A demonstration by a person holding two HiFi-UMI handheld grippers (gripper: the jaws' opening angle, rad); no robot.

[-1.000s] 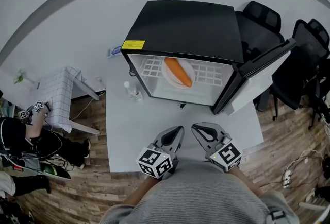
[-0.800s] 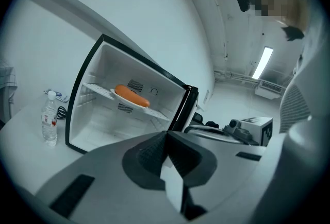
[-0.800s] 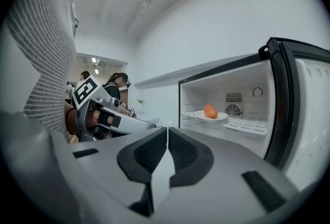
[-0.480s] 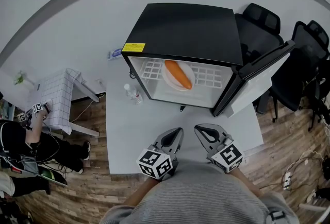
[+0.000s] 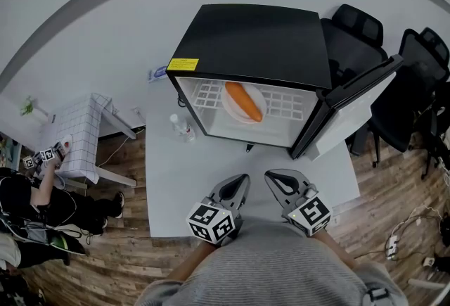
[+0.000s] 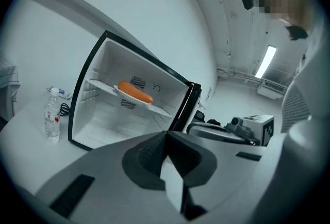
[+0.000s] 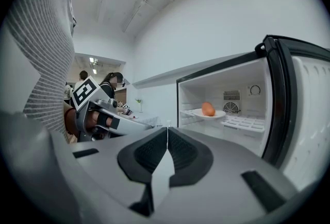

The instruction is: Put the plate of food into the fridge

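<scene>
One white table (image 5: 176,185) carries a black fridge (image 5: 253,44) at its 12 o'clock end. The fridge's door (image 5: 351,104) stands wide open toward 3 o'clock, with the white inside on show. At the table's 6 o'clock edge the left gripper (image 5: 243,178) and right gripper (image 5: 271,176) sit side by side, not touching, tips toward the fridge. Each has its fingers pressed fully together with nothing between them. The plate (image 5: 260,95) lies on the fridge's wire shelf, well apart from both grippers, with the orange food (image 5: 242,101) lying across it. A small bottle (image 5: 181,125) stands on the table just at the fridge's 9 o'clock side.
</scene>
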